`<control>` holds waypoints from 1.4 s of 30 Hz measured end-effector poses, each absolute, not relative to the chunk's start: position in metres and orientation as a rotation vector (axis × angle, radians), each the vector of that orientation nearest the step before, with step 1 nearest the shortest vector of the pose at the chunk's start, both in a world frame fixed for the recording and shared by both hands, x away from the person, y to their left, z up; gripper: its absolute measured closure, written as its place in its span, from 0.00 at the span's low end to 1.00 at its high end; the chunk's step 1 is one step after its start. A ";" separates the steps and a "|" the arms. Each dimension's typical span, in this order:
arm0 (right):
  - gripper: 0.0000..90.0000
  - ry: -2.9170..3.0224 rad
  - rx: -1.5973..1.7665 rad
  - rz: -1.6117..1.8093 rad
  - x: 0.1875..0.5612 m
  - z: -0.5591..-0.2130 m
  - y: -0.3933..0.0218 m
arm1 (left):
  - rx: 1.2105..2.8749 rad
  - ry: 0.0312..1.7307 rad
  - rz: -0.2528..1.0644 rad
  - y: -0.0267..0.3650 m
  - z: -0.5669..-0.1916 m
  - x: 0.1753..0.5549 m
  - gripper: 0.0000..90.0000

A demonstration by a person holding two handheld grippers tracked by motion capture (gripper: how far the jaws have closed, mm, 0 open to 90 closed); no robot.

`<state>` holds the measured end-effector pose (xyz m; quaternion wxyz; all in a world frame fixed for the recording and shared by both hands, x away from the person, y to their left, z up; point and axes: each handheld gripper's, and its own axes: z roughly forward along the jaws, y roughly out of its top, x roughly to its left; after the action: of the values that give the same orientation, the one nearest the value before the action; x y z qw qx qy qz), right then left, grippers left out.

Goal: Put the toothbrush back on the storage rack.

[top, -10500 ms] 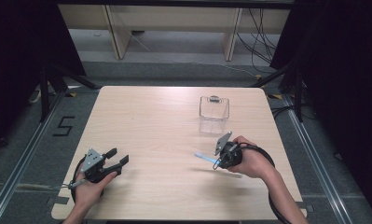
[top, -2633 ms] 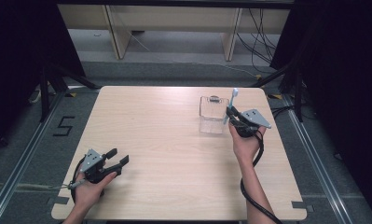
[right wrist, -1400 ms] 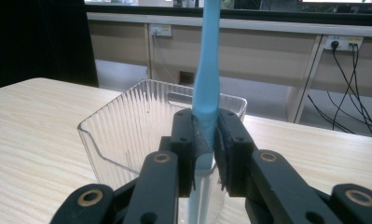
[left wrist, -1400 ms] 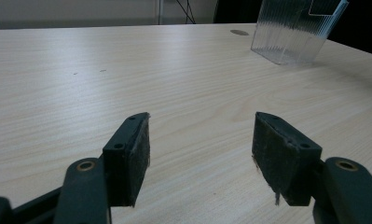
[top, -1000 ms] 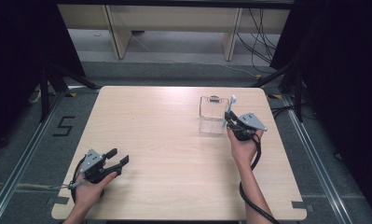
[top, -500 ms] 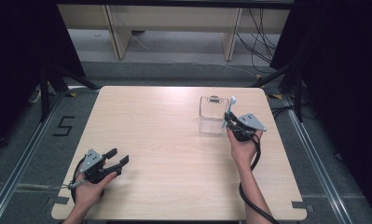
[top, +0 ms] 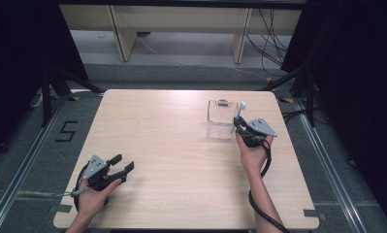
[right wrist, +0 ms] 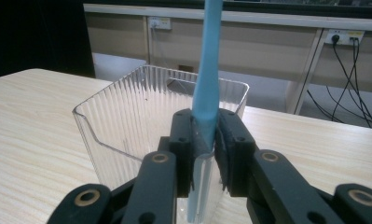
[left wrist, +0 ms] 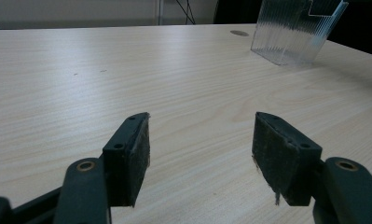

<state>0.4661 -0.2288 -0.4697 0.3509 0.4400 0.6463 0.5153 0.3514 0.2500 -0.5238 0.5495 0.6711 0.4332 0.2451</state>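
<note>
So the right gripper (right wrist: 204, 154) pinches the blue stick (right wrist: 207, 79) upright, right over the clear container's (right wrist: 127, 126) near corner; left gripper (left wrist: 200, 154) gapes empty.

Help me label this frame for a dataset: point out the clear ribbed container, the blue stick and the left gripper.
clear ribbed container (right wrist: 127, 126), right gripper view, on its ribbed front wall.
blue stick (right wrist: 208, 84), right gripper view, on the shaft above the jaws.
left gripper (left wrist: 200, 149), left gripper view, midway between its open jaws.
</note>
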 end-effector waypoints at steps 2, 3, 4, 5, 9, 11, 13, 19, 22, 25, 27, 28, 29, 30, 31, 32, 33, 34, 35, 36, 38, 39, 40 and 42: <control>0.83 1.670 1.130 1.328 0.467 -0.470 -0.230 | 1.590 1.025 0.581 0.250 -0.524 0.351 0.40; 0.82 1.672 1.131 1.326 0.467 -0.469 -0.230 | 1.590 1.025 0.581 0.250 -0.524 0.351 0.40; 0.81 1.672 1.133 1.322 0.467 -0.469 -0.230 | 1.589 1.025 0.582 0.250 -0.524 0.351 0.40; 0.79 1.670 1.135 1.320 0.467 -0.469 -0.230 | 1.590 1.025 0.581 0.250 -0.524 0.351 0.40; 0.72 1.663 1.164 1.322 0.466 -0.471 -0.229 | 1.590 1.025 0.581 0.250 -0.524 0.351 0.40; 0.68 1.677 1.150 1.326 0.468 -0.472 -0.230 | 1.588 1.022 0.580 0.250 -0.524 0.351 0.40; 0.65 1.671 1.155 1.308 0.468 -0.473 -0.231 | 1.588 1.022 0.581 0.250 -0.524 0.351 0.40; 0.61 1.672 1.190 1.332 0.467 -0.474 -0.232 | 1.587 1.022 0.581 0.250 -0.524 0.351 0.40; 0.58 1.670 1.170 1.327 0.467 -0.472 -0.234 | 1.589 1.023 0.582 0.250 -0.524 0.351 0.40; 0.56 1.679 1.167 1.325 0.465 -0.470 -0.235 | 1.588 1.025 0.581 0.250 -0.524 0.351 0.40; 0.54 1.698 1.178 1.319 0.464 -0.470 -0.236 | 1.589 1.026 0.581 0.250 -0.524 0.351 0.40; 0.54 1.700 1.172 1.317 0.464 -0.470 -0.236 | 1.589 1.026 0.581 0.250 -0.524 0.351 0.40; 0.54 1.699 1.206 1.316 0.461 -0.469 -0.235 | 1.590 1.027 0.581 0.250 -0.524 0.351 0.40; 0.54 1.703 1.197 1.309 0.461 -0.469 -0.237 | 1.590 1.027 0.581 0.249 -0.524 0.351 0.40; 0.54 1.708 1.171 1.298 0.462 -0.469 -0.239 | 1.590 1.027 0.581 0.249 -0.524 0.351 0.40; 0.54 1.710 1.208 1.311 0.460 -0.470 -0.238 | 1.591 1.027 0.581 0.249 -0.524 0.351 0.40; 0.53 1.709 1.190 1.310 0.460 -0.470 -0.240 | 1.591 1.028 0.580 0.249 -0.524 0.351 0.40; 0.53 1.720 1.169 1.290 0.460 -0.470 -0.242 | 1.591 1.028 0.580 0.249 -0.524 0.351 0.40; 0.53 1.723 1.181 1.318 0.460 -0.471 -0.241 | 1.591 1.029 0.580 0.249 -0.524 0.351 0.40; 0.53 1.719 1.189 1.316 0.459 -0.471 -0.241 | 1.590 1.028 0.580 0.249 -0.524 0.351 0.40; 0.53 1.735 1.180 1.289 0.457 -0.470 -0.243 | 1.591 1.028 0.581 0.249 -0.524 0.351 0.40; 0.53 1.739 1.191 1.298 0.457 -0.471 -0.243 | 1.591 1.028 0.580 0.249 -0.524 0.351 0.40; 0.53 1.728 1.204 1.294 0.454 -0.471 -0.243 | 1.592 1.028 0.579 0.249 -0.524 0.351 0.40; 0.53 1.747 1.206 1.291 0.453 -0.470 -0.244 | 1.592 1.029 0.579 0.249 -0.524 0.351 0.40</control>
<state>0.4526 -0.2437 -0.4703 0.3226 0.4594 0.6657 0.4917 0.3509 0.2491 -0.5237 0.5476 0.6721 0.4343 0.2445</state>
